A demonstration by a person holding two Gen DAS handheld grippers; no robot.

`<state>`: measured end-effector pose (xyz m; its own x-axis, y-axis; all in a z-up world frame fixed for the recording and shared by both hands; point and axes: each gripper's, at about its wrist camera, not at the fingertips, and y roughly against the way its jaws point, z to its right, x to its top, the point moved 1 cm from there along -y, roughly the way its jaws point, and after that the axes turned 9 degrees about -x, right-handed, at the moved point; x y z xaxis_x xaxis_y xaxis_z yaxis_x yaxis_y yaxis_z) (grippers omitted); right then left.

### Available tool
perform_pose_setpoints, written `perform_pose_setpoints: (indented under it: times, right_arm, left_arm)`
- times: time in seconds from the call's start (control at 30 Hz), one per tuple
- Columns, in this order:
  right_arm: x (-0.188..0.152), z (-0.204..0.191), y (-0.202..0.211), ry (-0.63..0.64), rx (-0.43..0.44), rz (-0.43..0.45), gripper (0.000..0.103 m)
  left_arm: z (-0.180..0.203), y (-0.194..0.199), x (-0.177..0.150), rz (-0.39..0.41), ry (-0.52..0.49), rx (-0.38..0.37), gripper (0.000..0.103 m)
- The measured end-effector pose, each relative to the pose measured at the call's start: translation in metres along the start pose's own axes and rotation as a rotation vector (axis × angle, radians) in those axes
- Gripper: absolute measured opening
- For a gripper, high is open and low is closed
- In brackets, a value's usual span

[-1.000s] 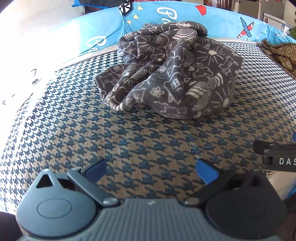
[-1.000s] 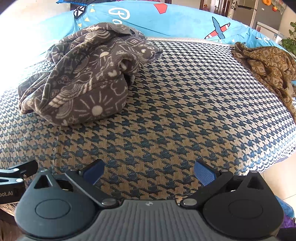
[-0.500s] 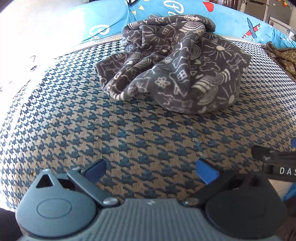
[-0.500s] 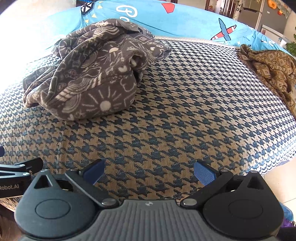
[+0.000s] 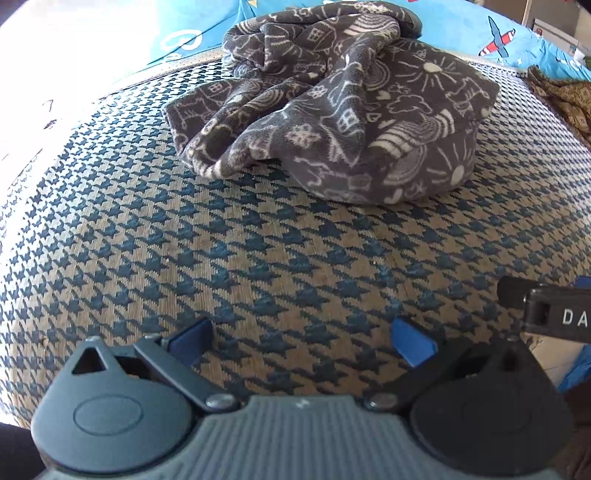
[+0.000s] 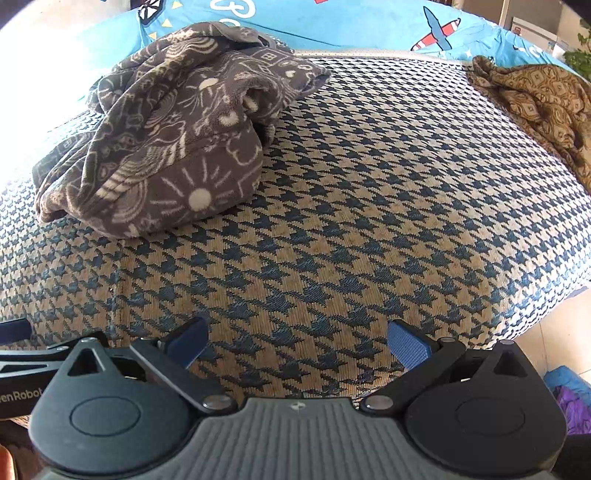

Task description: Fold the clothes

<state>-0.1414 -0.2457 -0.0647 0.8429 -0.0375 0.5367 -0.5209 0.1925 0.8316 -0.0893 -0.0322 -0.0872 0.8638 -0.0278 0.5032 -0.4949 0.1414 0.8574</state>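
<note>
Crumpled grey fleece garment (image 5: pixel 332 110) on houndstooth cover (image 5: pixel 258 251); both claws spread, holding nothing.

Left claw (image 5: pixel 302 341): blue fingertips (image 5: pixel 192 338) wide apart over bare houndstooth weave, clear of any cloth. Grey garment, white doodle print, bunched in a heap ahead of this claw and slightly right of its centre line, well apart from the fingertips. Black edge of the other tool at the far right, level with the fingertips. Right claw (image 6: pixel 297 347): blue fingertips (image 6: pixel 408 347) likewise spread, empty, above the same weave. Same grey garment (image 6: pixel 177 140) ahead and to the left of this claw. Brown patterned cloth (image 6: pixel 535 96) lying far ahead to the right, near the cover's edge. Blue bedding with aeroplane print (image 6: pixel 369 26) beyond both, along the far side.
</note>
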Motion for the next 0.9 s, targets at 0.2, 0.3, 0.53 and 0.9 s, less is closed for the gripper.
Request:
perform_pose_setpoints:
  times: [0.2,0.3,0.53,0.9]
  right_arm:
    - [0.0,0.003,-0.003,-0.024,-0.035,0.0,0.103]
    - [0.0,0.002,-0.004,-0.023,-0.027,-0.01,0.103]
    - [0.001,-0.004,-0.002,0.01,0.005,0.004,0.103]
    - [0.006,-0.005,0.001,-0.003,0.104,0.006,0.103]
  left_arm:
    - [-0.005,-0.002,0.001,0.008,0.03,-0.014,0.103]
    - [-0.004,-0.002,0.0,0.021,0.024,-0.01,0.103]
    - [-0.001,-0.002,-0.009,0.027,0.01,-0.022,0.103]
    - [-0.003,0.023,-0.012,0.081,-0.009,-0.016,0.103]
